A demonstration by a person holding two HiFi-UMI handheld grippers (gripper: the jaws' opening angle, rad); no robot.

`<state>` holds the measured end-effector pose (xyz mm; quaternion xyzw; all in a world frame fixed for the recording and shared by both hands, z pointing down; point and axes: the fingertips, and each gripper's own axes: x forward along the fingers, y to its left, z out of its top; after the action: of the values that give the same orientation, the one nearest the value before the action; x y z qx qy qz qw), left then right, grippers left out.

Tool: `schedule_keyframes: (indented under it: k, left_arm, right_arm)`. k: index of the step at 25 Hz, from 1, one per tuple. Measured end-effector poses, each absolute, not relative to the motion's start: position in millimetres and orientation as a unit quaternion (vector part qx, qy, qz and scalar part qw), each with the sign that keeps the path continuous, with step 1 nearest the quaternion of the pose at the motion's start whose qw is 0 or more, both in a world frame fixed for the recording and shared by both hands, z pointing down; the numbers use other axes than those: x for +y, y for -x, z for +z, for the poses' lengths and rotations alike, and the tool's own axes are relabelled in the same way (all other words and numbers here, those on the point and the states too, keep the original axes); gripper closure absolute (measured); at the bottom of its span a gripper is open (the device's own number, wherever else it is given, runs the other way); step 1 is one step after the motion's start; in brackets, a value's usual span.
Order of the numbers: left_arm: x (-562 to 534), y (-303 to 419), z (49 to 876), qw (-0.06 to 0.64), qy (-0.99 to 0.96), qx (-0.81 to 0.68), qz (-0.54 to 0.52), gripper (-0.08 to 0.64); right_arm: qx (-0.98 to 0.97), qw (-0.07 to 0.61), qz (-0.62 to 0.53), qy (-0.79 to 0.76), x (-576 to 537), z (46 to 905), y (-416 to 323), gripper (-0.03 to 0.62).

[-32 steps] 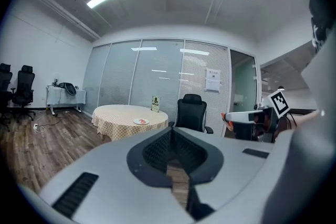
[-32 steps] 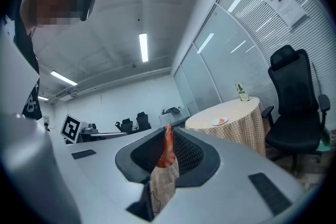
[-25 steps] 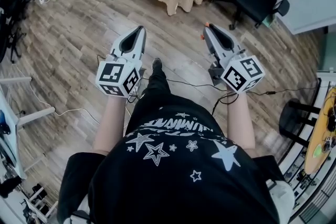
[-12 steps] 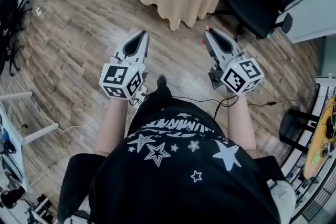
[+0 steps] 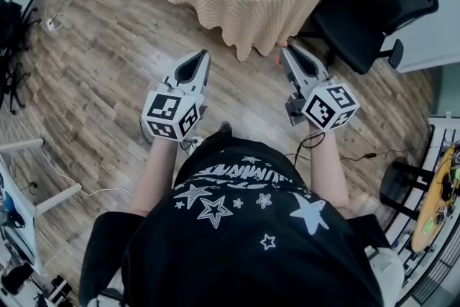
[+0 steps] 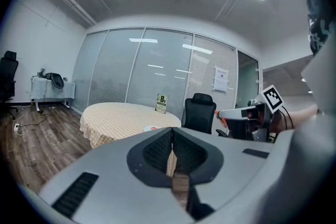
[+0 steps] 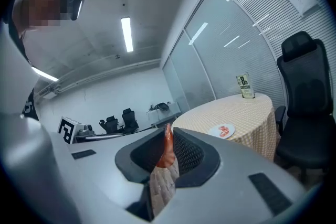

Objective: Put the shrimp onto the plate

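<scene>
Shrimp (image 7: 167, 148) pinched in R tool (image 7: 169, 132); L tool (image 6: 171, 131) closed, empty.

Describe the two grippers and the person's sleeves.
Both are light grey wedges tapering to a narrow tip, the left claw and the right claw, each with a dark teardrop recess on top. Each carries a white cube with black square markers: left cube, right cube. A thin black cable hangs from the right one. The person wears a black short-sleeved T-shirt printed with white stars.
</scene>
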<state>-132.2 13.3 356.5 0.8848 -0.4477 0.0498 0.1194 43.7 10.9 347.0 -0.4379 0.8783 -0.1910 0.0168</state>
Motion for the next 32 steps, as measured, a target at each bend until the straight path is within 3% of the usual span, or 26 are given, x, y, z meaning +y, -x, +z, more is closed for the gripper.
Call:
schedule_keyframes:
  k: [14,32]
  left_arm:
    - [-36,140,372,0.137,-0.891,-0.428,0.058,0.552]
    - [-163,119,386,0.150,-0.875,-0.452,0.084,0.552]
  right_arm:
    - [0.860,0.004,-0.216,0.462,-42,366,-34,0.531]
    - [0.869,-0.007,-0.244,0.430,-193,394,-43,0.531]
